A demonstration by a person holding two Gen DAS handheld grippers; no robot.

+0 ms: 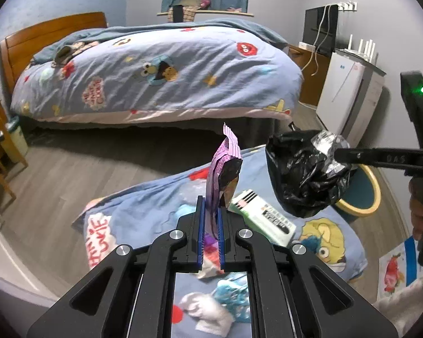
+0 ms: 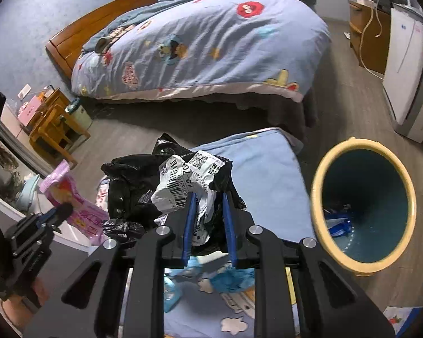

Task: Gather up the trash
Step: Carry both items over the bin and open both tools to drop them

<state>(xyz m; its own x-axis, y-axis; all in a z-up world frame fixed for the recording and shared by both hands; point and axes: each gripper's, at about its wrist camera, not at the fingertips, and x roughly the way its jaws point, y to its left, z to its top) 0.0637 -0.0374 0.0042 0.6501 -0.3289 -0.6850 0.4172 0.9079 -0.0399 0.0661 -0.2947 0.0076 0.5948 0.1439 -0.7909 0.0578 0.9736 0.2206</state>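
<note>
The left tongs (image 1: 211,205) are closed on a purple wrapper (image 1: 224,169), which stands upright between the blue pads, lifted above a blue cartoon-print quilt (image 1: 143,211) on the near surface. From the right wrist view the same wrapper appears pink, held at the far left.

The right tongs (image 2: 210,200) are clamped, with a narrow gap, on a crumpled black plastic bag (image 2: 132,183) bearing a white barcode label (image 2: 183,183). The bag hangs clear of the quilt, just left of a bin.

The waste bin (image 2: 324,169), yellow-rimmed with a dark teal interior, stands on the wood-look floor to the right of the quilted surface. Blue packaging (image 2: 338,224) lies at its bottom.

A white and green box (image 1: 263,217) lies on the quilt just beyond the left tongs, below the bag. A crumpled white tissue (image 1: 208,312) lies on the quilt beneath the left tool.

A bed (image 1: 155,67) with a matching cover occupies the background, well apart from both tools
</note>
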